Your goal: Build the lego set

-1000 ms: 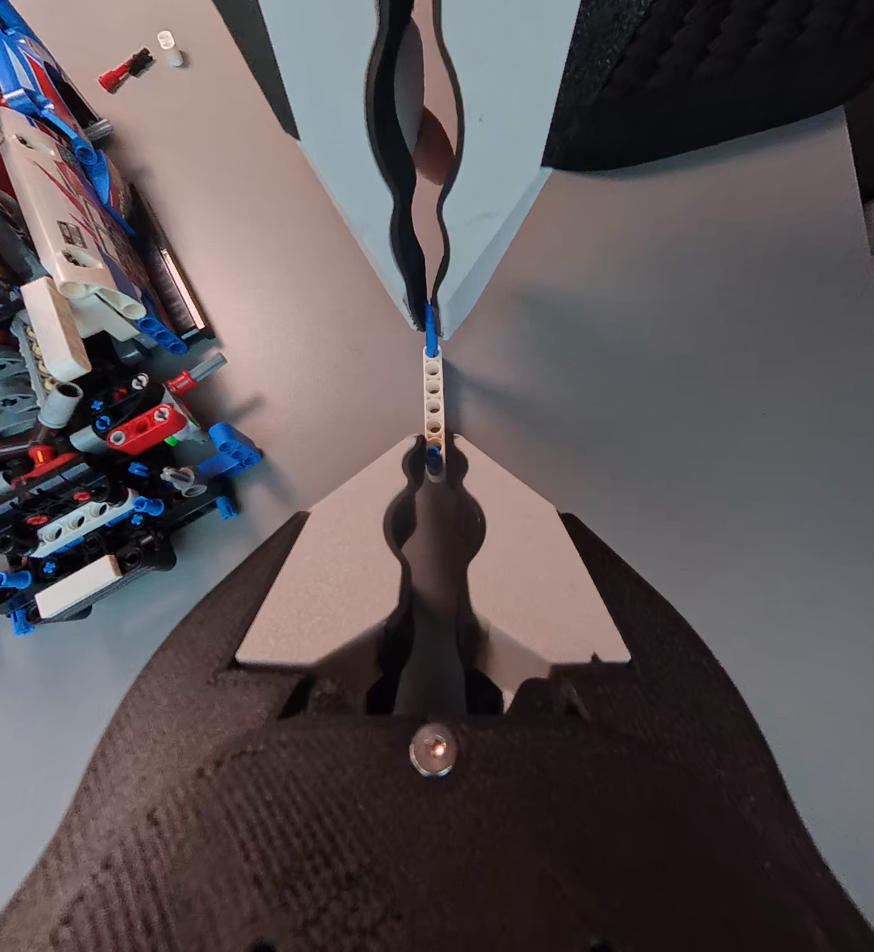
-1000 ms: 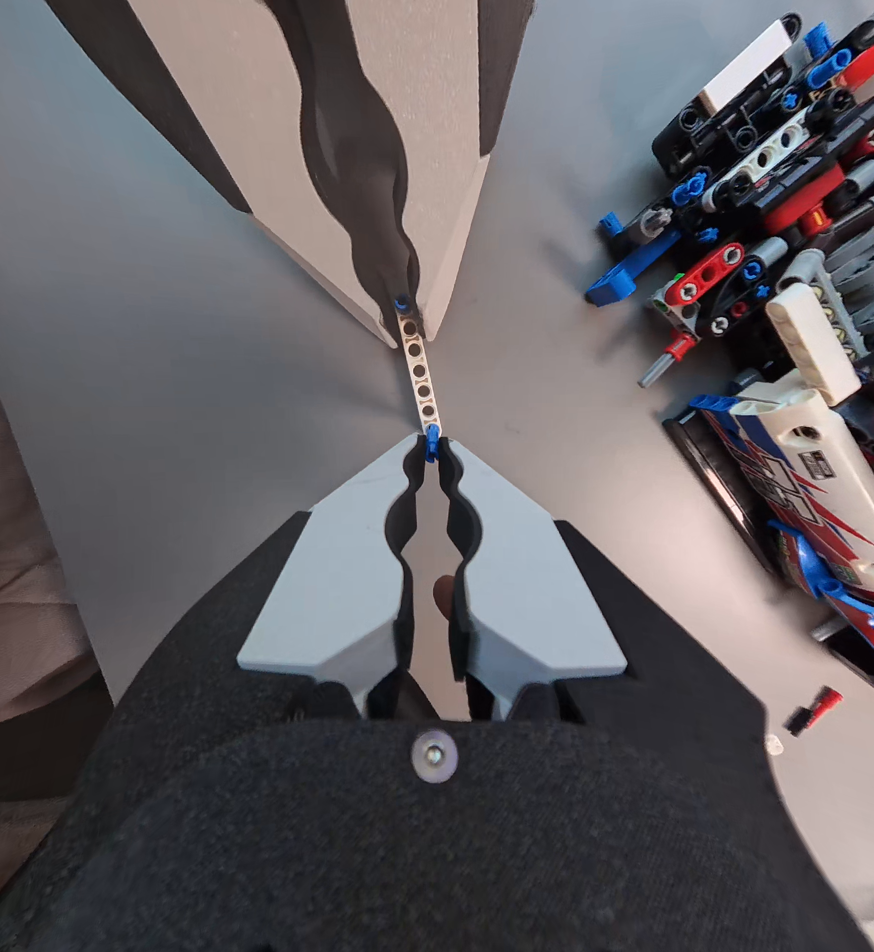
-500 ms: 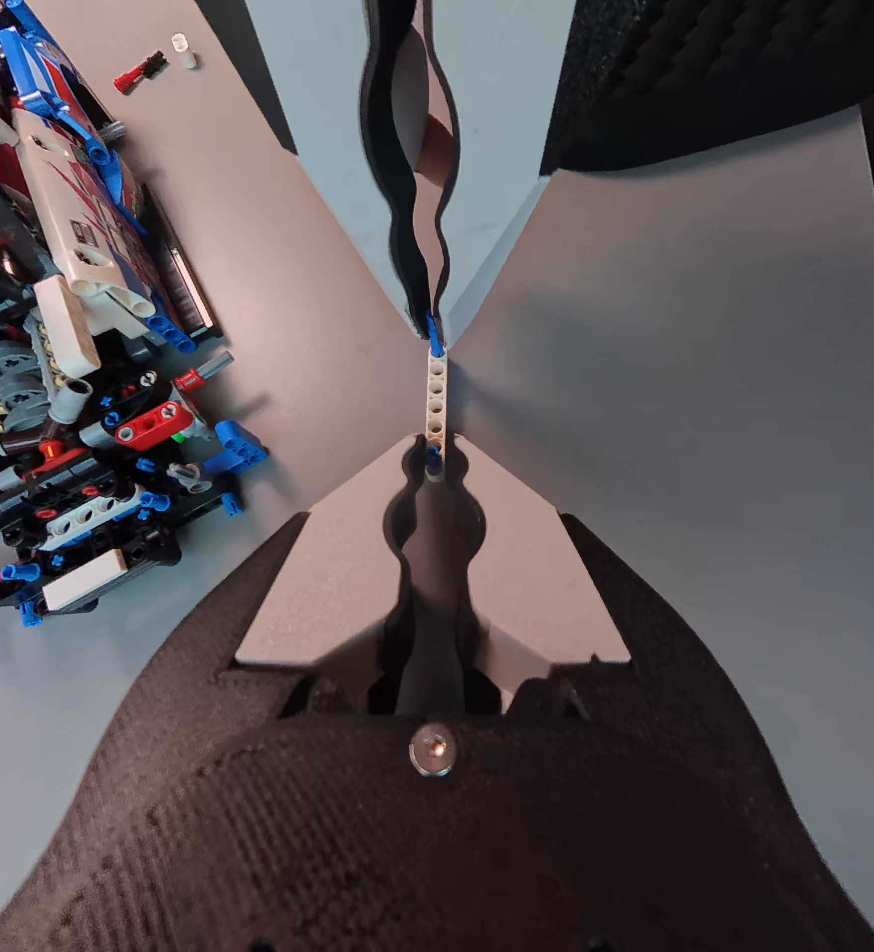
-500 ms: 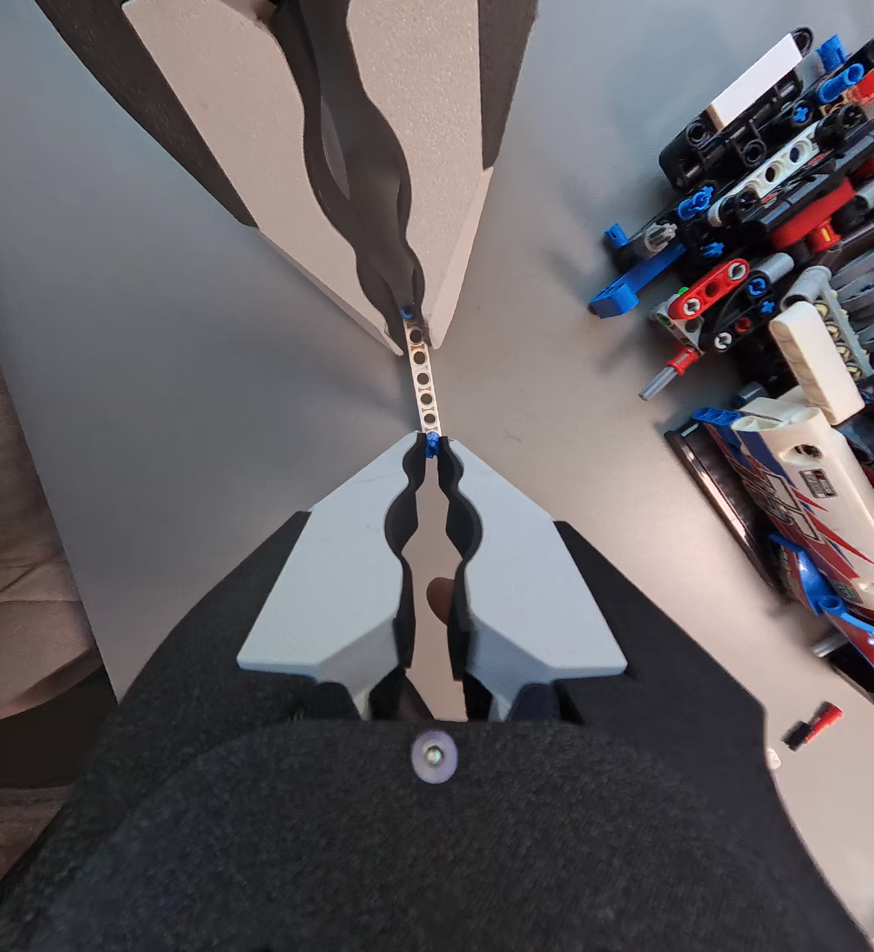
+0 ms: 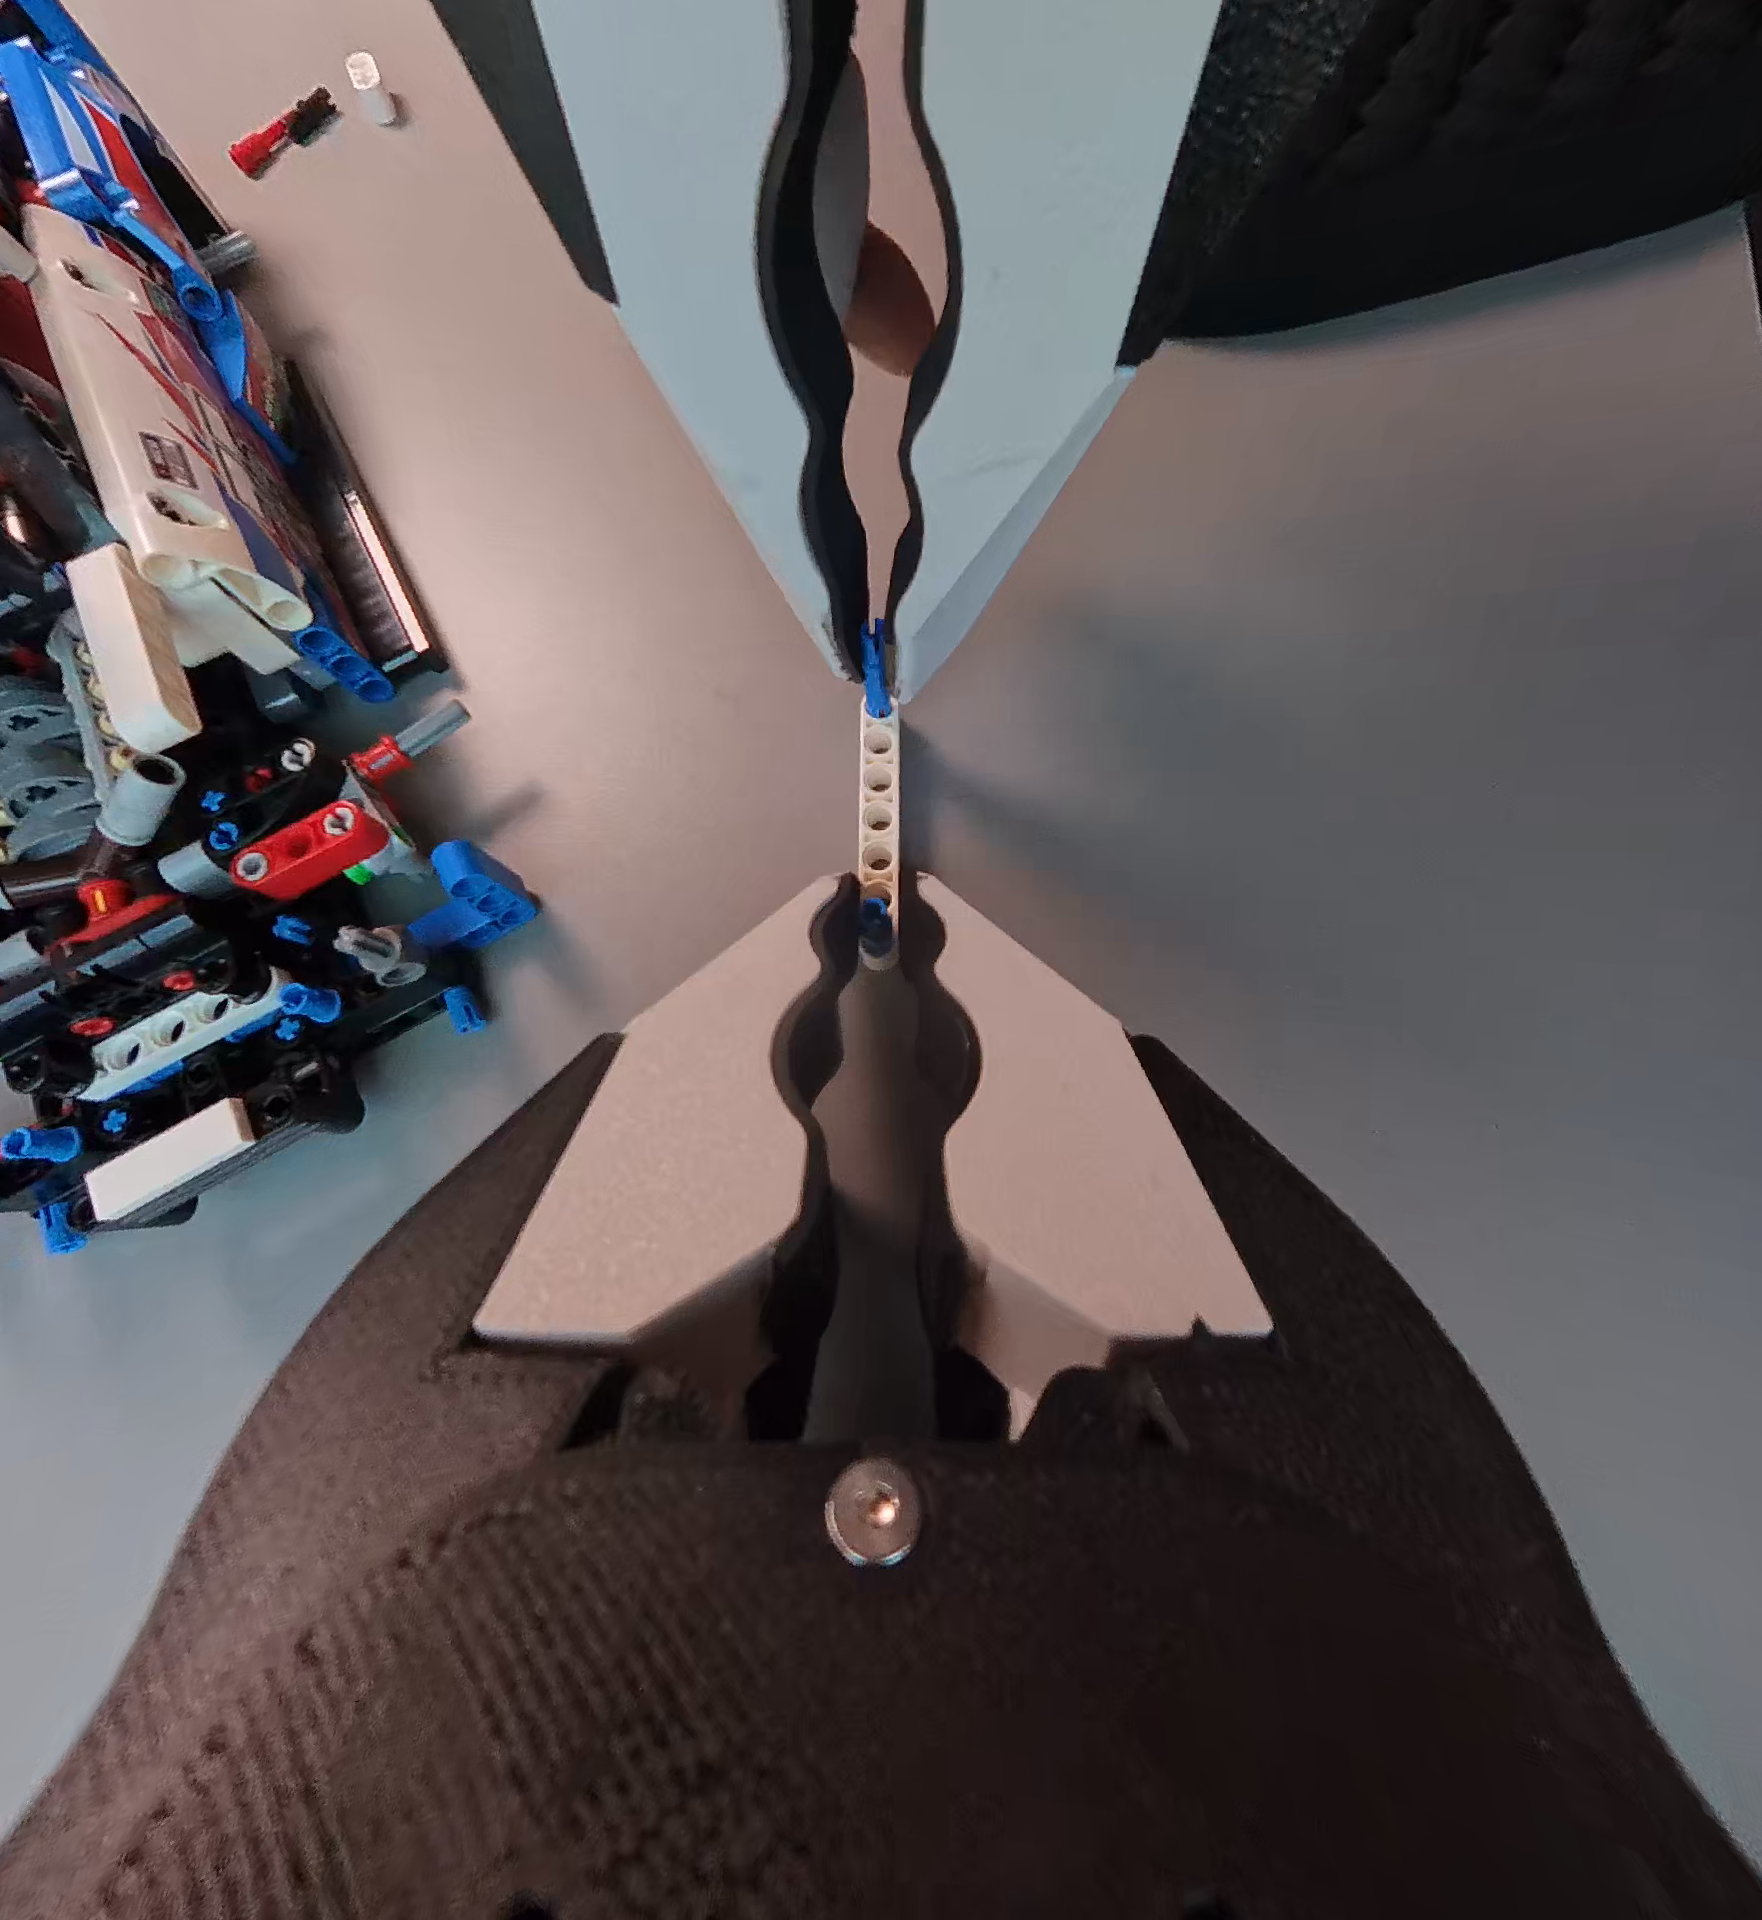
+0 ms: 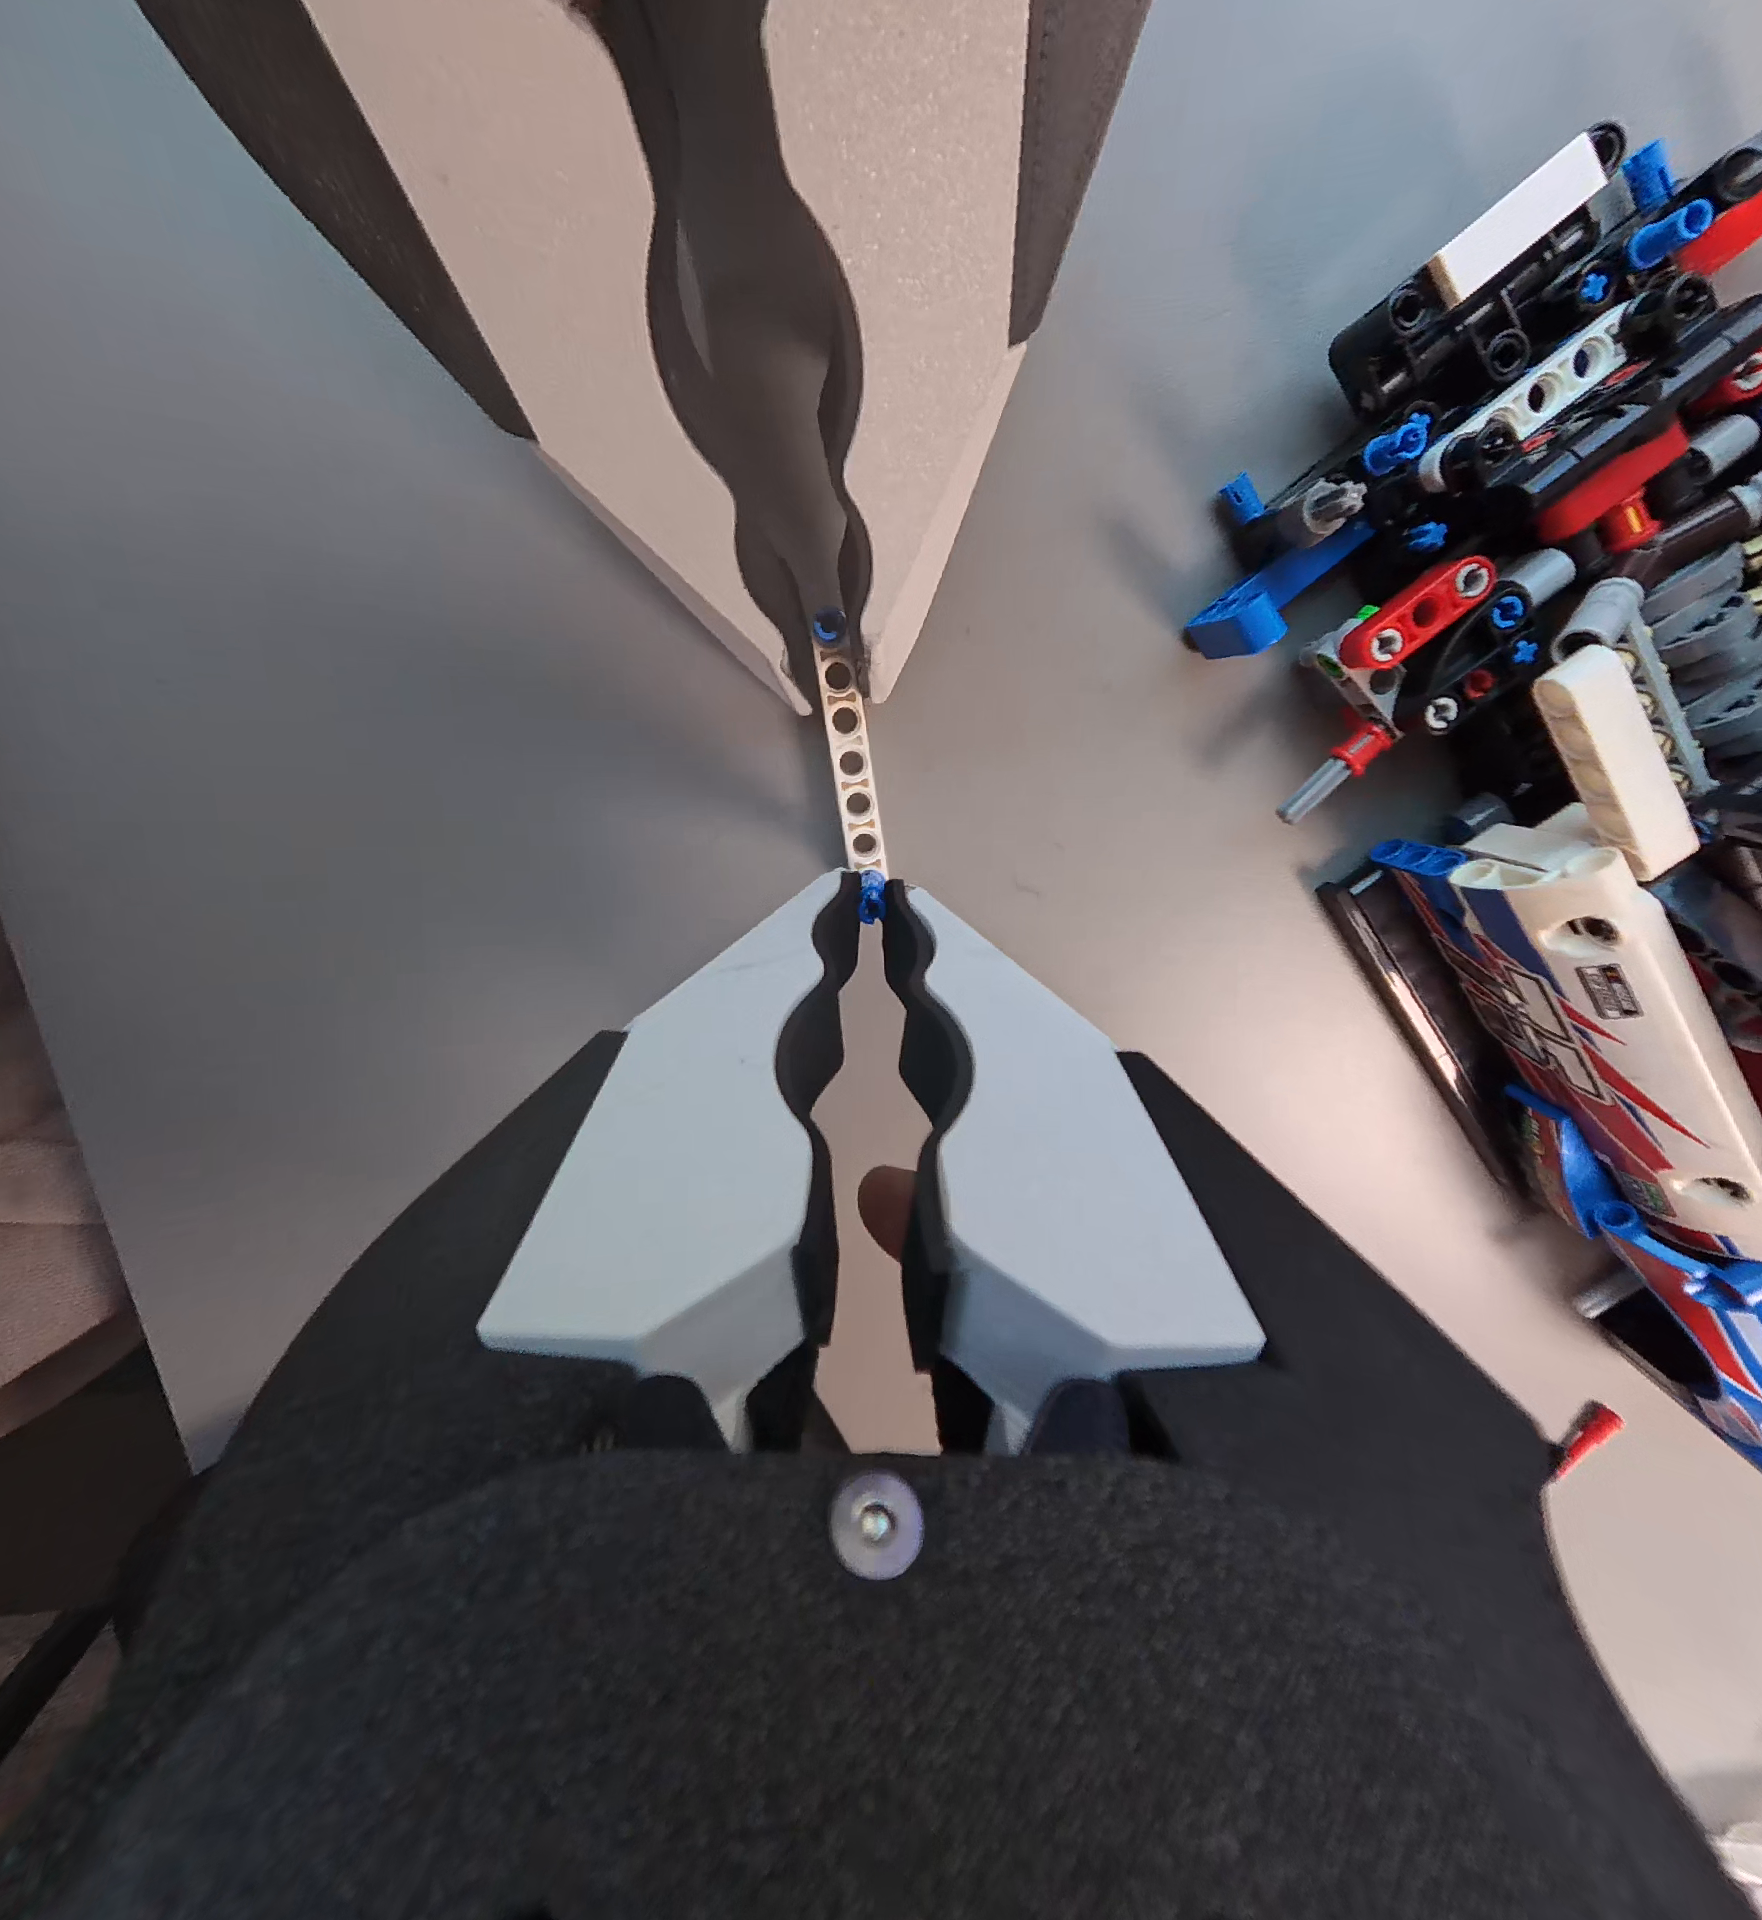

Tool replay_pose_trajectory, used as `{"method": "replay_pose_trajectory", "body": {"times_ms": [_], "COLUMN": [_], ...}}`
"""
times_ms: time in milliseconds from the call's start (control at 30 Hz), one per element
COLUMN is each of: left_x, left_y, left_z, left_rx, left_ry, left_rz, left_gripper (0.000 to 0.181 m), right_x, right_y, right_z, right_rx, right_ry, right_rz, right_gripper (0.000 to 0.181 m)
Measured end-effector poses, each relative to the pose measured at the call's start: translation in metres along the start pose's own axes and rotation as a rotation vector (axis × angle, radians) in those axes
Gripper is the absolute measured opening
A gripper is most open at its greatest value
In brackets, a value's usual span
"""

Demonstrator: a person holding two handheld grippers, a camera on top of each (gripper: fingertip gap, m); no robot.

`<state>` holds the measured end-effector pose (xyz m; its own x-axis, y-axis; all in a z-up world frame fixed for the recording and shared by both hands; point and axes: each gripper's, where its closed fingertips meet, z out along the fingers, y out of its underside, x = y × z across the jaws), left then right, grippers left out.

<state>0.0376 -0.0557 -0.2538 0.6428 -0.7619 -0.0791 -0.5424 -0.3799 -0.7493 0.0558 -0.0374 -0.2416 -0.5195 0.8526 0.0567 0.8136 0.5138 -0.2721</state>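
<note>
A thin white lego beam (image 5: pixel 878 800) with a row of holes hangs above the grey table between my two grippers, which face each other. My left gripper (image 5: pixel 875 920) is shut on the beam's near end, where a blue pin sits in a hole. My right gripper (image 6: pixel 869 896) is shut on a small blue pin (image 6: pixel 870 896) at the beam's (image 6: pixel 853 764) other end. The right gripper shows opposite in the left wrist view (image 5: pixel 875 665), the left gripper in the right wrist view (image 6: pixel 833 644).
A partly built lego car (image 5: pixel 160 644) in white, blue, red and black lies on the table (image 5: pixel 1376 831) to my left; it also shows in the right wrist view (image 6: pixel 1604 727). A small red-and-black pin (image 5: pixel 279 130) and a clear round piece (image 5: pixel 370 85) lie beyond it. The grippers are tip to tip, or close to it. Both grippers' tips are roughly 25 cm from the clear round piece (image 5: pixel 370 85).
Both grippers keep their hold on the beam and pin. The pair has shifted slightly over the table and away from the car. The blue pin sits close against the beam's end.
</note>
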Motion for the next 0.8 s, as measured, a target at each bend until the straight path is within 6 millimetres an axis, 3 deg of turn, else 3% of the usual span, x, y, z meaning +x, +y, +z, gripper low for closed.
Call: {"method": "replay_pose_trajectory", "body": {"times_ms": [467, 600, 700, 800], "left_x": [-0.003, 0.001, 0.000, -0.001], "left_y": [0.001, -0.001, 0.000, 0.001], "left_z": [0.000, 0.001, 0.000, -0.002], "left_rx": [-0.005, 0.001, 0.005, 0.010], "left_ry": [-0.018, -0.010, -0.012, -0.001], "left_rz": [0.001, 0.003, -0.008, -0.031], "left_gripper": [0.006, 0.006, 0.006, 0.006], "right_x": [0.007, 0.002, 0.004, 0.006], "right_y": [-0.004, -0.007, -0.005, -0.026], "right_z": [0.002, 0.013, 0.006, -0.009], "right_rx": [0.002, -0.001, 0.059, 0.301], "right_ry": [-0.023, -0.060, -0.071, -0.137], "right_rz": [0.081, 0.089, 0.110, 0.243], "right_gripper": [0.002, 0.003, 0.002, 0.002]}}
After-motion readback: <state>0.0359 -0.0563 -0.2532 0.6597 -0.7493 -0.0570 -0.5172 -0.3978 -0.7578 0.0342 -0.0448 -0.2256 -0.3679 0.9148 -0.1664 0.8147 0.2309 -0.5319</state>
